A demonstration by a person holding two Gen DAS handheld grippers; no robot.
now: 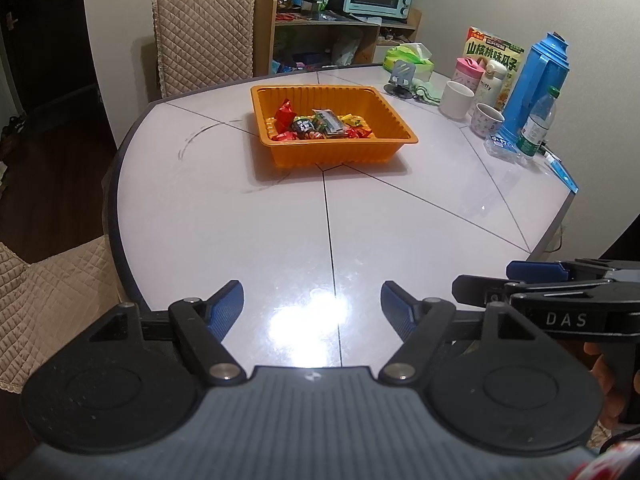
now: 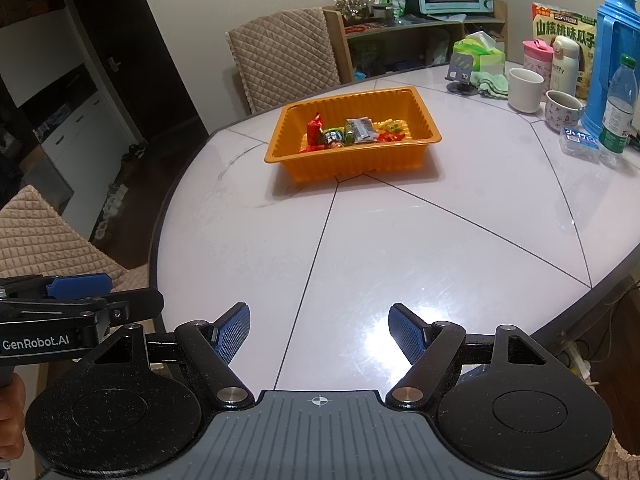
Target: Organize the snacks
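Left wrist view: left gripper [image 1: 312, 300] and right gripper [image 2: 320, 326] both spread wide, empty, hovering near table [image 1: 240, 216] edge; snacks [image 1: 316, 124] gathered in orange tray [image 1: 336, 152], task likely complete.

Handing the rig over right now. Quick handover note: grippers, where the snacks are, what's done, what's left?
Left gripper: open, nothing between the fingers, over the near edge of the table.
Right gripper: open, empty, beside the left one at the same near edge.
Snacks: wrapped pieces, all lying loose in the orange tray at mid-table.
Done: no snack shows on the bare table; everything visible is in the tray.
Left: probably nothing to collect. Check the cluttered far right corner by the blue flask and seed box for strays; those two views cannot settle it.
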